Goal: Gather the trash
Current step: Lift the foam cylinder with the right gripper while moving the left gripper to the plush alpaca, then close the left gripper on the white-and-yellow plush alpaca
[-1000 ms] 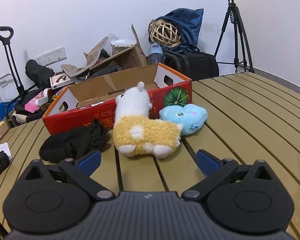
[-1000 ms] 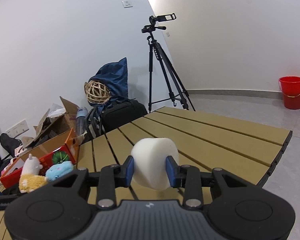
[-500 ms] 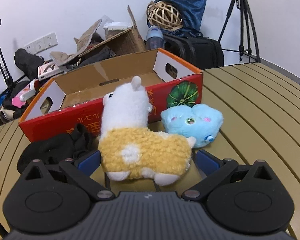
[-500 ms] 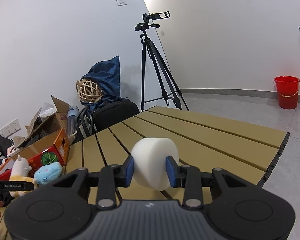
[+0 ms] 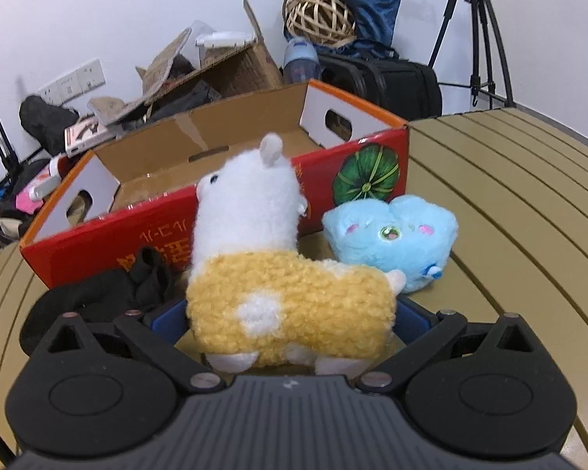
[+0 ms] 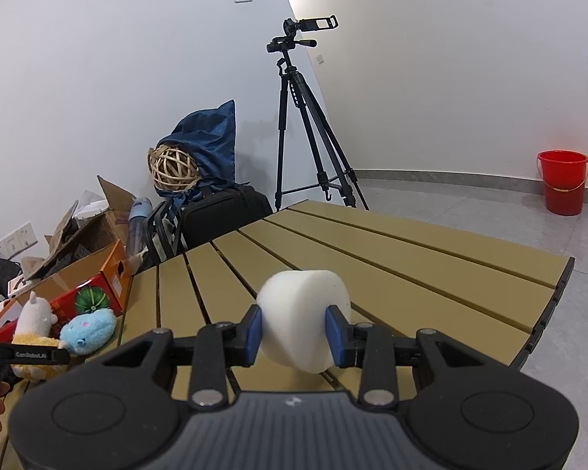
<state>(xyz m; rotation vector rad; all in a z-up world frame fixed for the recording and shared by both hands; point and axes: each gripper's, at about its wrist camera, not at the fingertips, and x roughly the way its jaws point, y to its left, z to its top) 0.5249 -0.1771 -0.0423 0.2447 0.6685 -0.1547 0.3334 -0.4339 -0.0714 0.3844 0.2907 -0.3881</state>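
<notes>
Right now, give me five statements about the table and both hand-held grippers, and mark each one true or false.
1. The right hand-held gripper is shut on a white foam block. True.
2. The alpaca plush lies inside the red cardboard box. False: it stands on the table in front of the box.
3. The left hand-held gripper has its fingers on either side of the alpaca plush. True.
4. The blue plush sits on the alpaca's left, by the black cloth. False: it is on the alpaca's right; the cloth is on the left.
5. The red bucket stands on the table. False: it stands on the floor by the wall.
</notes>
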